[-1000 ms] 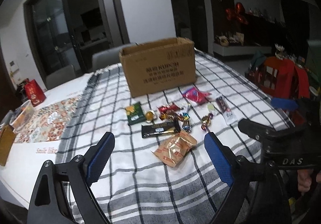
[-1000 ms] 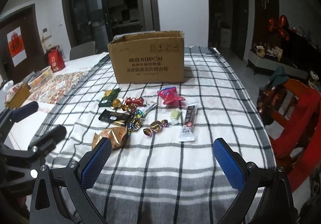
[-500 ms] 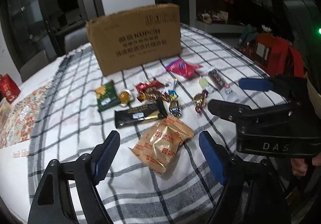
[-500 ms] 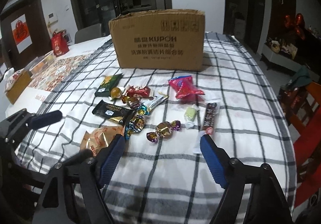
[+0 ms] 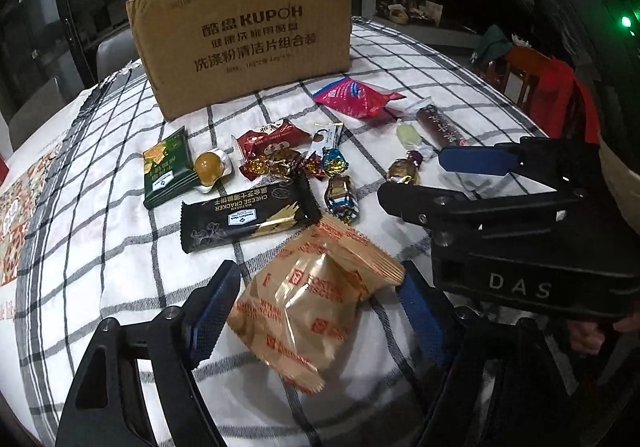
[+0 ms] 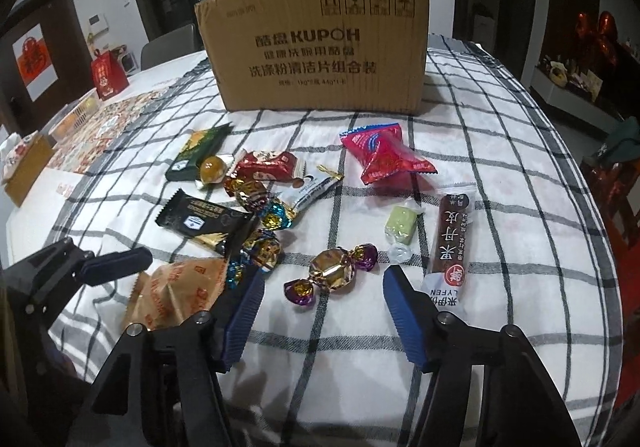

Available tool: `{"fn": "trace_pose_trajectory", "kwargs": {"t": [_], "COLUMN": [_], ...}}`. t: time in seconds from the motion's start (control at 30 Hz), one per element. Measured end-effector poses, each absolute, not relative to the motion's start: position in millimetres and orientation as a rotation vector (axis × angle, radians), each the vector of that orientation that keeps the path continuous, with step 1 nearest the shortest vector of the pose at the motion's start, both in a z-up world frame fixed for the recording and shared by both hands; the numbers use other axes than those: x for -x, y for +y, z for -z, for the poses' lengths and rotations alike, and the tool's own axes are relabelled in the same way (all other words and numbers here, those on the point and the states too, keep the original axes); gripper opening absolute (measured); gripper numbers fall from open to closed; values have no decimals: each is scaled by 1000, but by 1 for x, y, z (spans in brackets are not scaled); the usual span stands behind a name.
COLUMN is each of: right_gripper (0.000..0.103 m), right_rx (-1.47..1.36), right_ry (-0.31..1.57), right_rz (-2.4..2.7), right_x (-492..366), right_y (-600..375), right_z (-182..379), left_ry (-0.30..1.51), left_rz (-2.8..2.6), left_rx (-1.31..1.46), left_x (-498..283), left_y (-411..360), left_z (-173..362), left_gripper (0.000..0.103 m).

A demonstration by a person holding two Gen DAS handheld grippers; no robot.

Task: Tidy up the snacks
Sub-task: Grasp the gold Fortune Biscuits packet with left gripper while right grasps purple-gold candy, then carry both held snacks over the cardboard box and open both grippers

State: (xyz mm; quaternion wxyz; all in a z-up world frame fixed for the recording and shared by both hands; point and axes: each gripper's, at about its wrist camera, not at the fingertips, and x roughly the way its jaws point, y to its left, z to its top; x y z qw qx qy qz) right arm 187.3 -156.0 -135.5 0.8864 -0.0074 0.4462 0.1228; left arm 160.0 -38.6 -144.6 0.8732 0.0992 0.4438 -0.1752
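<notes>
Several snacks lie on a checked tablecloth (image 5: 120,247) in front of a cardboard box (image 5: 244,39). My left gripper (image 5: 316,307) is open with its blue pads on either side of a gold biscuit packet (image 5: 312,299), low over the cloth. My right gripper (image 6: 324,311) is open around a gold and purple wrapped candy (image 6: 332,271). A black cheese cracker bar (image 5: 248,215), a green packet (image 5: 166,167), a red-pink packet (image 6: 384,155) and a brown fruit bar (image 6: 452,239) lie nearby. The right gripper also shows in the left wrist view (image 5: 428,179).
A patterned mat (image 6: 104,127), a red gift bag (image 6: 106,73) and a small brown box (image 6: 26,167) sit at the table's left. A chair draped with red cloth (image 5: 556,95) stands off the right edge. The box (image 6: 316,47) stands at the far side.
Both grippers have moved forward and down toward the snacks. The left now straddles the gold biscuit packet, the right straddles the gold and purple candy. Both jaws have narrowed somewhat.
</notes>
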Motion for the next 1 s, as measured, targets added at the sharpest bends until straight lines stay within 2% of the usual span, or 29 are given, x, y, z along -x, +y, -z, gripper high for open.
{"fn": "trace_pose_trajectory", "kwargs": {"t": [0.1, 0.17, 0.27, 0.33, 0.43, 0.57, 1.0], "right_gripper": [59, 59, 55, 51, 37, 35, 35], "right_rx": [18, 23, 26, 32, 37, 42, 45], "right_ry": [937, 938, 940, 944, 950, 934, 851], "right_rz": [-260, -257, -261, -268, -273, -268, -276], "right_x": [-191, -193, -196, -198, -198, -194, -172], "right_y": [-155, -155, -152, -150, -148, -150, -148], "right_z": [139, 140, 143, 145, 146, 143, 109], "left_ry": [941, 941, 946, 946, 949, 945, 837], "left_rz": [370, 371, 376, 376, 376, 383, 346], "left_rx": [-194, -190, -152, -133, -108, -77, -52], "left_x": [-164, -165, -167, -167, -167, -165, -144], "left_y": [-38, -37, -32, -29, -27, -25, -16], "left_z": [148, 148, 148, 147, 146, 142, 103], "left_gripper": [71, 63, 59, 57, 55, 48, 48]}}
